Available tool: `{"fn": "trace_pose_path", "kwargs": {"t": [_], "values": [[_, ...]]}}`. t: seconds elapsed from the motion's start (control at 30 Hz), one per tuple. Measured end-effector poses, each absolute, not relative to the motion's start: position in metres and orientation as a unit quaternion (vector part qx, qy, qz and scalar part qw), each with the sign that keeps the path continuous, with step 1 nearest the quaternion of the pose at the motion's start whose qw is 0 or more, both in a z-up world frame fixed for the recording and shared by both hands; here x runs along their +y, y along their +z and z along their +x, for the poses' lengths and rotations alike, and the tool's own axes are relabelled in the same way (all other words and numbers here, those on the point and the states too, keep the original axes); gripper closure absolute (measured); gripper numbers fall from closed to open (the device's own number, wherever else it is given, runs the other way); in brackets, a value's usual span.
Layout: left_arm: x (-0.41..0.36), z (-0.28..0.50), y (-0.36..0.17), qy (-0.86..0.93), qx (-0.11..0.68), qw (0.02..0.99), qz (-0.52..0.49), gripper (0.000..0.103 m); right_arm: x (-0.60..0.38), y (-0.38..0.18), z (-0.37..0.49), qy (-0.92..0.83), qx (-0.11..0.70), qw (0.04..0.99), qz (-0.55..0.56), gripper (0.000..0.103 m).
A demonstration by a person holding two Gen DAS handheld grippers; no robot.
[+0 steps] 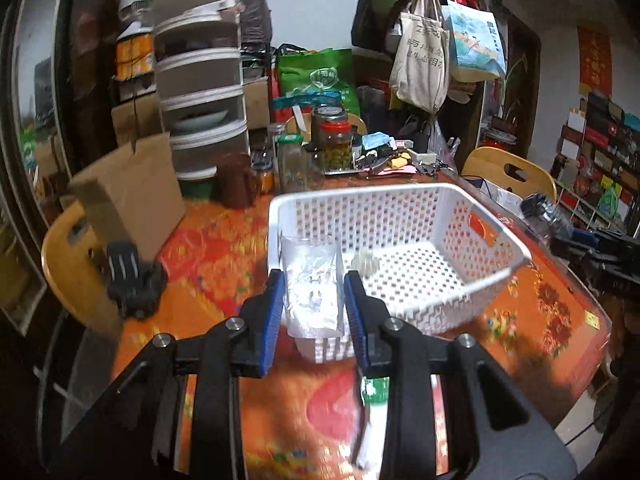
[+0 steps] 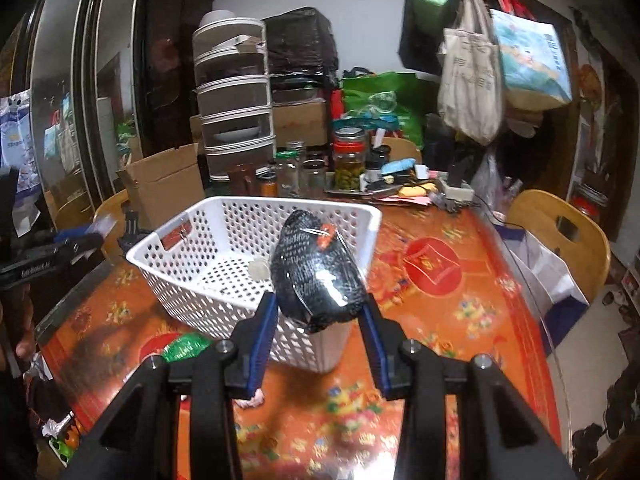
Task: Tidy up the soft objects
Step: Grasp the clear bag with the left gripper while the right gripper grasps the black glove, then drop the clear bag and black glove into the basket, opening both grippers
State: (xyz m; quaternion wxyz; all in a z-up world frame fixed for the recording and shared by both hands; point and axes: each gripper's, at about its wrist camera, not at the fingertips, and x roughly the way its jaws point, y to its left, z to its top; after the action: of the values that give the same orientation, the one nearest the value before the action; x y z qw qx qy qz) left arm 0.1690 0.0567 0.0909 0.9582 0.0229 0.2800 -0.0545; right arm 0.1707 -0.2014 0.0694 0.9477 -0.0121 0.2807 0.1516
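A white perforated basket (image 1: 476,296) stands on the orange patterned table; it also shows in the right wrist view (image 2: 168,276). A small pale soft object (image 1: 366,263) lies on its floor, also seen from the right (image 2: 259,269). My left gripper (image 1: 314,280) is shut on a silvery clear packet (image 1: 314,292), held over the basket's near left corner. My right gripper (image 2: 318,304) is shut on a black knitted item in clear wrap (image 2: 316,272), held above the basket's near corner. A green-and-white packet (image 1: 374,392) lies on the table below the left gripper, also in the right wrist view (image 2: 186,346).
Jars (image 1: 338,144), a stacked food cover (image 1: 200,92) and a cardboard box (image 1: 132,196) crowd the table's far side. Wooden chairs (image 2: 560,236) stand around it. A black clamp-like object (image 1: 134,280) sits at the left edge. A pink item (image 2: 254,400) lies under the right gripper.
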Motion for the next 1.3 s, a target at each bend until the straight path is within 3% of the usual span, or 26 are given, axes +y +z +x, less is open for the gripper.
{"fn": "trace_pose_path", "kwargs": {"t": [0.23, 0.63, 1.3], "values": [[0.022, 0.228, 0.111, -0.062, 0.311, 0.946, 0.059, 0.075, -0.171, 0.082, 0.222, 0.172, 0.315, 0.933, -0.03, 0.062], [-0.001, 0.317, 0.06, -0.057, 0.425, 0.902, 0.052, 0.075, -0.147, 0.053, 0.289, 0.139, 0.392, 0.908, -0.047, 0.062], [-0.006, 0.343, 0.008, -0.051, 0.461, 0.884, 0.049, 0.075, -0.125, 0.02, 0.316, 0.127, 0.446, 0.882, -0.082, 0.062]]}}
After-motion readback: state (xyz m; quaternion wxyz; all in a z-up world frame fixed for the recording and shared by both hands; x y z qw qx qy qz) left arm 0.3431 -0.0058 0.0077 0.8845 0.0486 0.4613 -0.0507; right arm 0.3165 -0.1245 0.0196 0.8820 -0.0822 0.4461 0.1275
